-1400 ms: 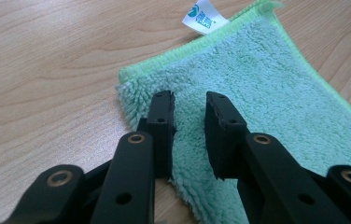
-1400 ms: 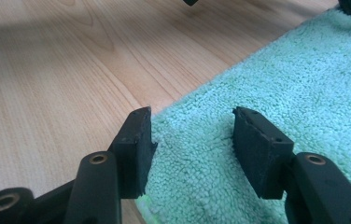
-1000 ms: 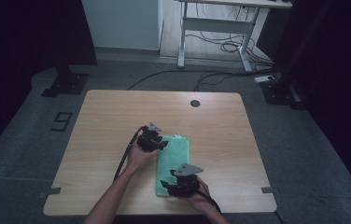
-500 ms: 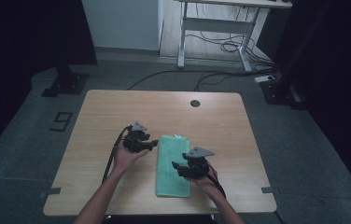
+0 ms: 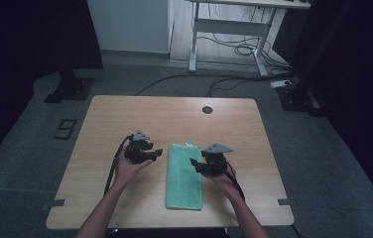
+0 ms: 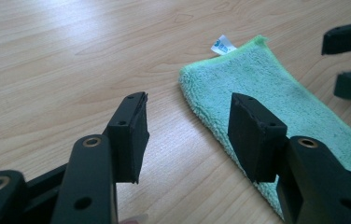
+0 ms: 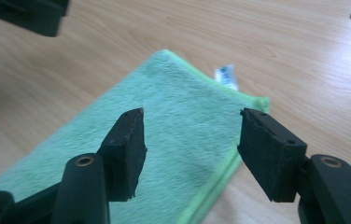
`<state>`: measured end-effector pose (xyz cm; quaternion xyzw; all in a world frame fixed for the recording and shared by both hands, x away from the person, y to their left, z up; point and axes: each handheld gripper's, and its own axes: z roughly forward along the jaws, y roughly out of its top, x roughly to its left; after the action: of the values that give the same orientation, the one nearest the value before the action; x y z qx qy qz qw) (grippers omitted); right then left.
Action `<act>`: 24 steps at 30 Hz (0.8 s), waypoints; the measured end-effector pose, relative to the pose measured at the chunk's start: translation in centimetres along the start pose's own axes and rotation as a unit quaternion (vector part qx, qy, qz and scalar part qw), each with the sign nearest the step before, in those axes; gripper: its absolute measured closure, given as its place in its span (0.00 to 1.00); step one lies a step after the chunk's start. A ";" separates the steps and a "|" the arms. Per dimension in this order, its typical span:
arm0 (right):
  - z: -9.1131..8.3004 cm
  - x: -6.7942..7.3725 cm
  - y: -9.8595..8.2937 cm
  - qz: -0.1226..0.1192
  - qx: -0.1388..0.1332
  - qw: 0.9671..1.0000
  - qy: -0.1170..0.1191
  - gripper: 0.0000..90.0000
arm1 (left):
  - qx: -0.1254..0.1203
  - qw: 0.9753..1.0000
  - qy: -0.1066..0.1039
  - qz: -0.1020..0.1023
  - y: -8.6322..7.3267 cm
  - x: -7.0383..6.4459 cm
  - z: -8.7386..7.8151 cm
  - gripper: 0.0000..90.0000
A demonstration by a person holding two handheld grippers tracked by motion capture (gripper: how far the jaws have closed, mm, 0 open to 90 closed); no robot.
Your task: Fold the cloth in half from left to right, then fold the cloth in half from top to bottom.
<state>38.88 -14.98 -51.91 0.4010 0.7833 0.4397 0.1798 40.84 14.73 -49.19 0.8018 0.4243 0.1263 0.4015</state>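
A folded green towel (image 5: pixel 184 176) lies flat on the wooden table (image 5: pixel 174 114), its long side running toward the person. A white tag (image 6: pixel 223 45) sticks out at its far end. My left gripper (image 5: pixel 156 154) hovers just left of the towel's far part, open and empty; the left gripper view has the towel (image 6: pixel 276 93) under its right jaw. On the other side, my right gripper (image 5: pixel 193 165) sits open at the towel's right edge, and the cloth (image 7: pixel 173 126) fills the space between its jaws in the right gripper view.
A round cable hole (image 5: pixel 207 109) sits near the table's far edge. Bare wood spreads left, right and beyond the towel. A desk frame (image 5: pixel 229 29) with cables stands on the floor behind. Tape marks (image 5: pixel 283 202) lie by the front corners.
Both grippers have drawn off the towel and apart, the left one to the left and the right one to the right and farther up the table. The towel now lies uncovered between them.
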 end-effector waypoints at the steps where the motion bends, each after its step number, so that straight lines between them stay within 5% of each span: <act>1: 0.1 -0.3 0.0 0.001 0.001 1.000 -0.001 0.45 | 0.000 1.000 0.000 -0.002 0.0 0.0 0.0 0.53; 7: 0.6 -1.5 -0.1 0.011 0.002 1.000 -0.005 0.46 | 0.019 1.000 0.005 0.006 0.0 0.1 0.7 0.54; 12: 0.9 -1.6 -0.2 0.010 0.004 1.000 -0.004 0.46 | 0.008 1.000 0.002 -0.017 0.4 0.5 0.9 0.53; 24: 0.9 -2.4 0.1 0.009 0.014 1.000 -0.018 0.46 | 0.015 1.000 0.008 -0.015 0.7 0.4 2.2 0.52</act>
<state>41.03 -16.35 -52.48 0.4185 0.7821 0.4235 0.1838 42.73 13.66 -50.11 0.8004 0.4409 0.1205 0.3879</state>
